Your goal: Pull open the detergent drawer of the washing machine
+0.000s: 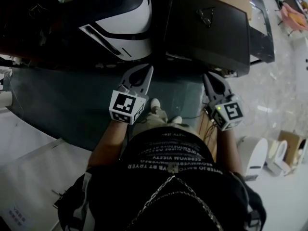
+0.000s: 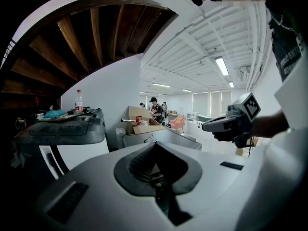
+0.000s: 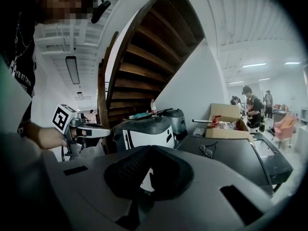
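Note:
A white and black washing machine point(image 1: 120, 23) stands ahead of me, also in the left gripper view point(image 2: 62, 138) and the right gripper view point(image 3: 144, 131). I cannot pick out its detergent drawer. My left gripper point(image 1: 146, 73) is held in the air short of the machine's front, its jaws shut with nothing between them point(image 2: 155, 144). My right gripper point(image 1: 208, 78) hovers level with it on the right, near a dark flat-topped machine point(image 1: 207, 28), and its jaws point(image 3: 150, 147) also look shut and empty. Each gripper shows in the other's view: the right one point(image 2: 211, 125), the left one point(image 3: 108, 130).
A pair of glasses point(image 3: 208, 150) lies on the dark machine point(image 3: 231, 158). Cardboard boxes point(image 3: 231, 121) sit behind it. A wooden staircase point(image 3: 144, 57) rises overhead. A bottle point(image 2: 78, 100) stands on the washing machine. People point(image 3: 252, 107) stand far back. A white appliance point(image 1: 252, 155) sits on the floor.

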A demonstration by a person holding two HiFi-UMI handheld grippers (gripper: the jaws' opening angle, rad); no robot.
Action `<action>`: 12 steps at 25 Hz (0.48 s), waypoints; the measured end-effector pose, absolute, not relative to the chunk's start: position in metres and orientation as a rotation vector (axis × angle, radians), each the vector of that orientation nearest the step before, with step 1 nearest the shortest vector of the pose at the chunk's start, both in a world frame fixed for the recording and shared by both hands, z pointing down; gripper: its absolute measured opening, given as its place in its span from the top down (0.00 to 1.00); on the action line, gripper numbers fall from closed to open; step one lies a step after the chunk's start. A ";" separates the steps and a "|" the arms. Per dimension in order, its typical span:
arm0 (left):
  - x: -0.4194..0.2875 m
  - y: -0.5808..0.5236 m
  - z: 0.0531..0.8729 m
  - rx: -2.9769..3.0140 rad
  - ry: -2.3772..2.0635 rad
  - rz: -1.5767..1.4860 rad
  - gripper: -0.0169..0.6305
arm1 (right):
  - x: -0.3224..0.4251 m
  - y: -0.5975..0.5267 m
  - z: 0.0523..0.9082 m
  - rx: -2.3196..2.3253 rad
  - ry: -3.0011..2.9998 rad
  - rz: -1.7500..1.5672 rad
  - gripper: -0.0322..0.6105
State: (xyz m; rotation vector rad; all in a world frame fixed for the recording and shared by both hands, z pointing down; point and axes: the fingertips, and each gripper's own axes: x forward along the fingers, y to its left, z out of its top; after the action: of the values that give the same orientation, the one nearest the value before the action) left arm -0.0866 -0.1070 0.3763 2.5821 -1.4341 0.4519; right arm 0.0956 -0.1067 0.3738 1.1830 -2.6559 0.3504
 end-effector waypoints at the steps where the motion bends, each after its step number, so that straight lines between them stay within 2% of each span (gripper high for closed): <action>1: -0.089 -0.113 0.377 2.590 -1.430 0.457 0.97 | 0.092 -0.112 0.374 1.188 -2.654 0.349 0.95; 12: -0.127 -0.172 0.375 2.655 -1.360 0.441 0.97 | 0.049 -0.163 0.368 1.265 -2.627 0.352 0.95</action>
State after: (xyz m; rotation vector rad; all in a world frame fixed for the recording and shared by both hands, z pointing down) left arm -0.1266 -0.1725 0.3749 2.6547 -1.3604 0.4406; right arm 0.0490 -0.1630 0.3681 1.2655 -2.6274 0.3515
